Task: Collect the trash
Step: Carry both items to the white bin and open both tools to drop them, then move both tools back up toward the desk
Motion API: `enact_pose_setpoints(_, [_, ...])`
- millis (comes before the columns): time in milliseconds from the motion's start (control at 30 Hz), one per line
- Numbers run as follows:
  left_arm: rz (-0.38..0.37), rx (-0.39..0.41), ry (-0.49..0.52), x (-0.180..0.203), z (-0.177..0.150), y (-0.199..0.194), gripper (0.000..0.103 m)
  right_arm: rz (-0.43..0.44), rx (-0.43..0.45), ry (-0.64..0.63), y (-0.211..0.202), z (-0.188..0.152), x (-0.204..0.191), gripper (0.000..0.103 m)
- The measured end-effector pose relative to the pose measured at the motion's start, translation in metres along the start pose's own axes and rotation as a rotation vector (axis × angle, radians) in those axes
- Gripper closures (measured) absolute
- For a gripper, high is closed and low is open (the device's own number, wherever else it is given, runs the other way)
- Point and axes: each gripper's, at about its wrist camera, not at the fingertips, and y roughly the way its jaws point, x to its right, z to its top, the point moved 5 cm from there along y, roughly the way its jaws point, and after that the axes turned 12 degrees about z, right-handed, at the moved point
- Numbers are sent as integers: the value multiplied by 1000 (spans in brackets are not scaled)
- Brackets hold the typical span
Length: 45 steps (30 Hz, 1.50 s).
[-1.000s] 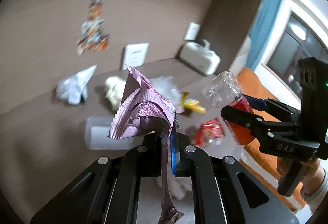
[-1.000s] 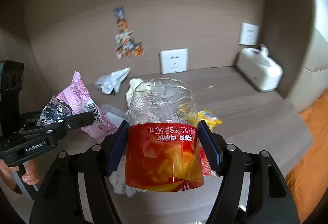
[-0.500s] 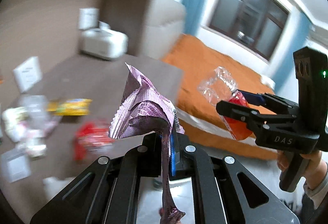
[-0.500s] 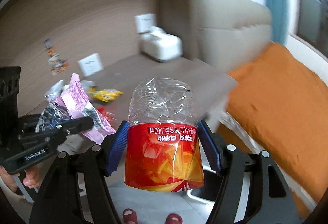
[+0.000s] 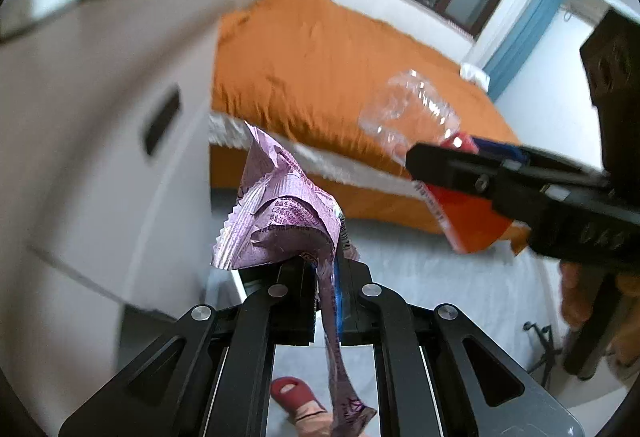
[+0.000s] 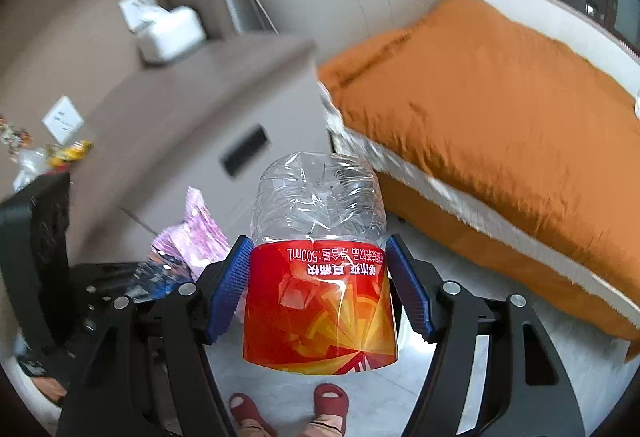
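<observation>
My left gripper (image 5: 326, 279) is shut on a crumpled pink wrapper (image 5: 276, 213), which sticks up above the jaws and trails a strip down between them. My right gripper (image 6: 320, 277) is shut on a crushed clear plastic bottle with a red label (image 6: 320, 313), its blue pads (image 6: 230, 289) pressed on both sides of the label. Both grippers point down over the pale floor, side by side. In the left wrist view, the right gripper (image 5: 440, 165) and its bottle (image 5: 460, 217) are on the right. The right wrist view shows the pink wrapper (image 6: 192, 241) at the left.
An orange-covered bed (image 6: 500, 109) runs along the right. A grey-brown bedside cabinet (image 6: 208, 109) stands left, with a white box (image 6: 168, 33) and leftover wrappers (image 6: 68, 153) on top. A person's feet in red slippers (image 6: 330, 399) are on the floor. A white curved rim (image 5: 240, 283) shows below the wrapper.
Both grippers have swung right and downward, away from the cabinet top with its litter, to the floor beside the bed. Each keeps its hold on the wrapper and the bottle.
</observation>
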Motion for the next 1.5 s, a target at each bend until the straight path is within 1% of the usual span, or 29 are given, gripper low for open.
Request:
enact_pose_setpoints(67, [-7,-38,21,4,-16,48,97,-5,-22,10,22,-11,22,34])
enact_pose_setpoints(100, [-6,-46,31,5,-21,61,97,-3,-38,15,39,-20,35,34])
enact_pose_setpoints(167, [2,-67,66,7,-38,107,97,2,-66,16,66,-35,56,34])
enact_pose_setpoints(233, [5,-86,82,10,-53,142,97,6,-94,15,95,-51,78,34])
enact_pose_setpoints(267, [5,-106,93,10,-64,165,97,10,-105,18,109,-59,86,34])
enact_pose_setpoints(400, [20,-149,138,15,-93,227,97,30,-152,51,172,-94,124,34])
enact_pose_setpoints(500, [19,-177,154,20,-110,261,96,45,-187,68,212,-116,145,34])
enact_pose_setpoints(533, [5,-195,173,22,-117,272,86,52,-200,63,222,-121,149,33])
enact_pose_setpoints(567, [2,-221,179,21,-124,286,46,55,-222,46,234,-129,153,31])
enact_pose_setpoints(600, [9,-227,181,21,-124,296,17,48,-234,30,242,-134,156,25])
enact_pose_setpoints(633, [18,-210,177,19,-127,302,5,22,-256,5,254,-141,160,3])
enact_pose_setpoints(700, [42,-217,189,14,-129,313,5,-2,-273,-6,265,-151,170,5])
enact_pose_setpoints(733, [66,-220,194,12,-132,317,5,7,-285,12,270,-157,175,5])
enact_pose_setpoints(833, [75,-225,193,9,-136,313,5,4,-287,53,267,-162,180,5])
enact_pose_setpoints(967, [103,-216,203,10,-143,292,5,4,-266,56,254,-160,175,5])
enact_pose_setpoints(1000, [107,-200,199,11,-138,296,5,-1,-261,58,248,-158,171,5])
enact_pose_setpoints(1100, [109,-205,178,6,-128,287,5,-3,-240,75,235,-148,165,5])
enact_pose_setpoints(1200, [126,-192,161,7,-116,258,5,-3,-202,90,211,-132,155,5])
enact_pose_setpoints(1333, [145,-171,102,5,-93,219,5,19,-134,103,172,-106,135,5])
enact_pose_setpoints(1500, [171,-100,45,4,-56,158,5,19,-68,48,127,-74,101,5])
